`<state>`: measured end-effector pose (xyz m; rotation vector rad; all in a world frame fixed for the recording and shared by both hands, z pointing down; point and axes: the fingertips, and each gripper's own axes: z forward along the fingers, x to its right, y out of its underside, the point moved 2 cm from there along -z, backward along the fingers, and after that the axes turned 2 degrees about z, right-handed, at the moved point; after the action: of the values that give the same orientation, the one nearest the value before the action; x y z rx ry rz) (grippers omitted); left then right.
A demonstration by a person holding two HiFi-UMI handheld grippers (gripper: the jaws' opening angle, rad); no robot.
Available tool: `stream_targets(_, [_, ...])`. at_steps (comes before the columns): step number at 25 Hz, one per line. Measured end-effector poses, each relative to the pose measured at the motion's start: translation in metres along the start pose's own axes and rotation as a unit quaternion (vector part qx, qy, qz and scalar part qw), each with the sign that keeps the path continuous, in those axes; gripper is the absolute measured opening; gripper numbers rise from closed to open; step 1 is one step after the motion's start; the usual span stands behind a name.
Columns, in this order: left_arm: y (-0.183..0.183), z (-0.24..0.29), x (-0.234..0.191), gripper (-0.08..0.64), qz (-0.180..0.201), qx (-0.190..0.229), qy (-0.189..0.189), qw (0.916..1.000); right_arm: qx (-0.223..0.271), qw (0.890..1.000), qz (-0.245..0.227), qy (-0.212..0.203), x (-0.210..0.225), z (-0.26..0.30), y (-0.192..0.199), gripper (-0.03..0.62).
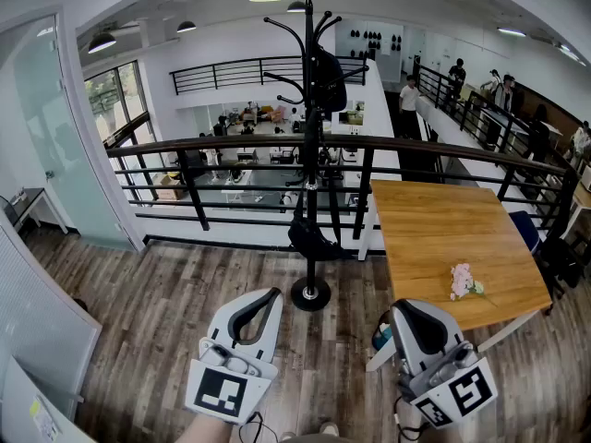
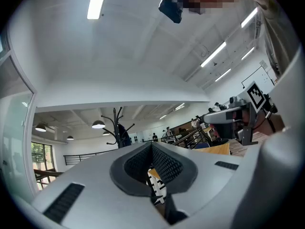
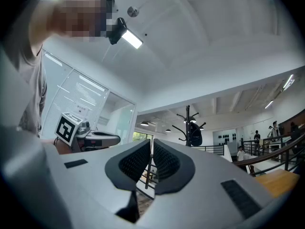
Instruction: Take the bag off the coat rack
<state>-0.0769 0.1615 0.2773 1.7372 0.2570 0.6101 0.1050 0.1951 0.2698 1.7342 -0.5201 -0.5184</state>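
Note:
A black coat rack [image 1: 309, 164] stands on the wood floor in front of a railing. A black bag [image 1: 328, 77] hangs from an upper hook on its right side. Another dark bag [image 1: 314, 238] hangs low on the pole. My left gripper [image 1: 271, 293] and right gripper [image 1: 404, 308] are held low in front of the rack, well short of it, both shut and empty. The left gripper view shows its shut jaws [image 2: 151, 145] with the rack [image 2: 116, 125] and bag [image 2: 124, 136] far off. The right gripper view shows its shut jaws [image 3: 151, 142], the rack [image 3: 188, 120] and the bag [image 3: 196, 135].
A wooden table [image 1: 434, 238] with a small pink flower bunch [image 1: 463, 280] stands right of the rack. A dark metal railing [image 1: 185, 146] runs behind it. A glass door [image 1: 51, 137] is at the left. People stand far off at the back right.

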Motion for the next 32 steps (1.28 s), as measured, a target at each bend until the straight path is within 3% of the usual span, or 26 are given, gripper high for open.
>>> stream_targets(12, [0.011, 0.025, 0.02, 0.015, 0.002, -0.014, -0.002, 0.9999, -0.007, 1.0, 0.025, -0.015, 0.031, -0.009, 0.02, 0.043])
stream_targets(16, [0.007, 0.033, 0.026, 0.018, 0.003, 0.002, -0.013, 0.9999, 0.007, 0.999, 0.04, -0.006, 0.047, -0.013, 0.021, 0.044])
stream_targets(17, [0.006, 0.035, 0.029, 0.08, 0.007, 0.005, -0.017, 0.9998, 0.012, 0.999, 0.044, 0.001, 0.053, -0.014, 0.022, 0.05])
stream_targets(18, [0.006, 0.038, 0.032, 0.222, 0.006, 0.004, -0.022, 0.9997, 0.015, 0.999, 0.046, 0.006, 0.059, -0.015, 0.022, 0.124])
stream_targets(19, [0.007, 0.041, 0.034, 0.287, 0.0, 0.003, -0.028, 0.9996, 0.017, 0.999, 0.046, 0.01, 0.064, -0.016, 0.023, 0.224])
stream_targets(21, [0.009, 0.045, 0.033, 0.287, -0.009, 0.005, -0.041, 0.9991, 0.018, 0.999, 0.04, 0.017, 0.074, -0.019, 0.026, 0.261])
stream_targets(25, [0.017, 0.054, 0.029, 0.287, 0.011, -0.001, -0.059, 0.9982, 0.016, 0.999, 0.045, 0.023, 0.089, -0.02, 0.032, 0.261])
stream_targets(32, [0.039, 0.079, 0.013, 0.287, 0.006, -0.022, -0.083, 0.9963, -0.013, 0.999, 0.037, 0.016, 0.118, 0.006, 0.056, 0.261])
